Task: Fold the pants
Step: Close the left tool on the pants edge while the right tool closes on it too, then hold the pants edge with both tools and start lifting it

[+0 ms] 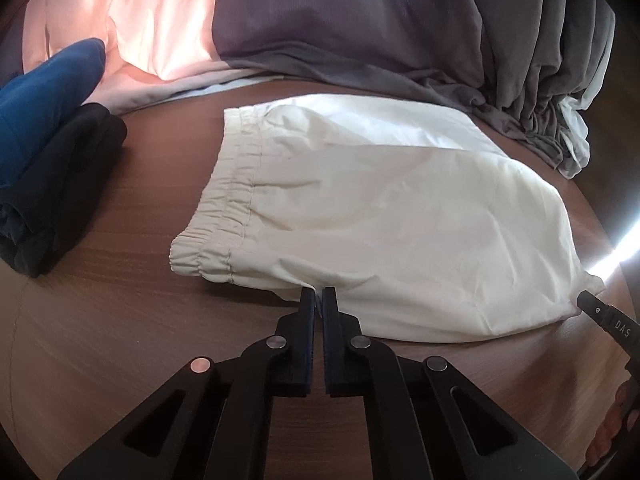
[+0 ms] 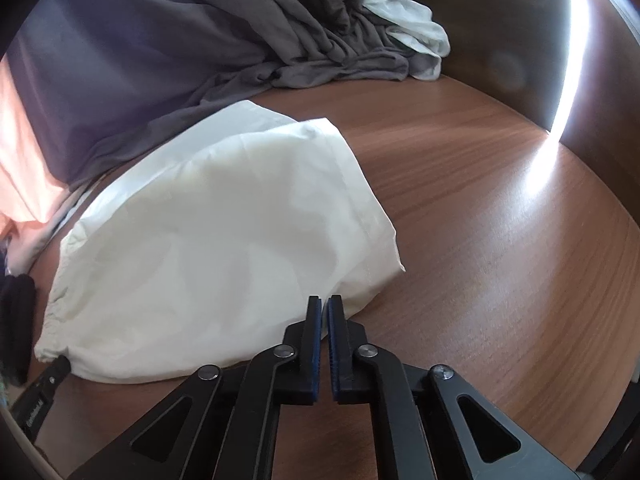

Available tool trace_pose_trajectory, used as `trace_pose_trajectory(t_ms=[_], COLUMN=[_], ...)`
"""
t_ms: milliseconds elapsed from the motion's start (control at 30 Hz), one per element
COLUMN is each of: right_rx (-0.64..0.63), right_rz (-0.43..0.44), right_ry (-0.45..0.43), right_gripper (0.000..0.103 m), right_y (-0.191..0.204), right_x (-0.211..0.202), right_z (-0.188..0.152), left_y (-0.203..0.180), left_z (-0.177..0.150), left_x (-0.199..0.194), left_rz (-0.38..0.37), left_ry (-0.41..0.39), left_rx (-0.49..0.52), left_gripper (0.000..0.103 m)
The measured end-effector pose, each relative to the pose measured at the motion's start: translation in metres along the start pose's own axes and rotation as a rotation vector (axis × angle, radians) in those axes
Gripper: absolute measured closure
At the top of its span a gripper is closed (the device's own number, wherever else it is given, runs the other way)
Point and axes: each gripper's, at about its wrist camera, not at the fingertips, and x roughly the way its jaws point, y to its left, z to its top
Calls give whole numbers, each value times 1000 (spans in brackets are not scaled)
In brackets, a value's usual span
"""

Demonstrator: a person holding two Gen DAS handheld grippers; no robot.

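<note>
Wood-grain surface [image 2: 500, 240] carries the white pants [image 1: 380, 216], already doubled into a short bundle with the elastic waistband toward the left and the hems to the right. Grey cloth [image 1: 360, 28] and pink cloth [image 1: 132, 20] are heaped behind, and a blue and black pile [image 1: 52, 128] sits at the left. The left gripper [image 1: 319, 294] is pinched tight on the near edge just right of the waistband, while the right gripper [image 2: 325, 303] is pinched on the same near edge close to the hem corner. Gripping that edge at two spread points probably lets the cloth lift evenly for the next fold.
</note>
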Motion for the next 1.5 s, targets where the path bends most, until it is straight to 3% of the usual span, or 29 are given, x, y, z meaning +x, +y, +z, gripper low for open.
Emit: trace_pose_trajectory(t_ms=[733,1000,1033,1133,1333,1500], right_rx=[-19,50,53,72,142,227], right_rz=[26,57,60,52,-4,1], right_ry=[-87,-13,-10,0,-25,9], right_gripper=[100,98,94,66,65,65], right_y=[0,-9,-10,-14,-31,-46], right_x=[-24,-7,-6,-5,-11,-3], right_z=[14,8,8,6,0,-2], left_y=[-6,-9,-10,-12,-13,-14], left_z=[8,16,16,16,14,15], left_x=[-26,-32,-32,-31,-27,-26], left_rz=[-12,-20,-22,-21,-27,-23], left_ry=[-80,-102,-103,-98,-81,-81], left_rx=[19,1,2,10,25,46], left_gripper=[100,100,100,100,100,100])
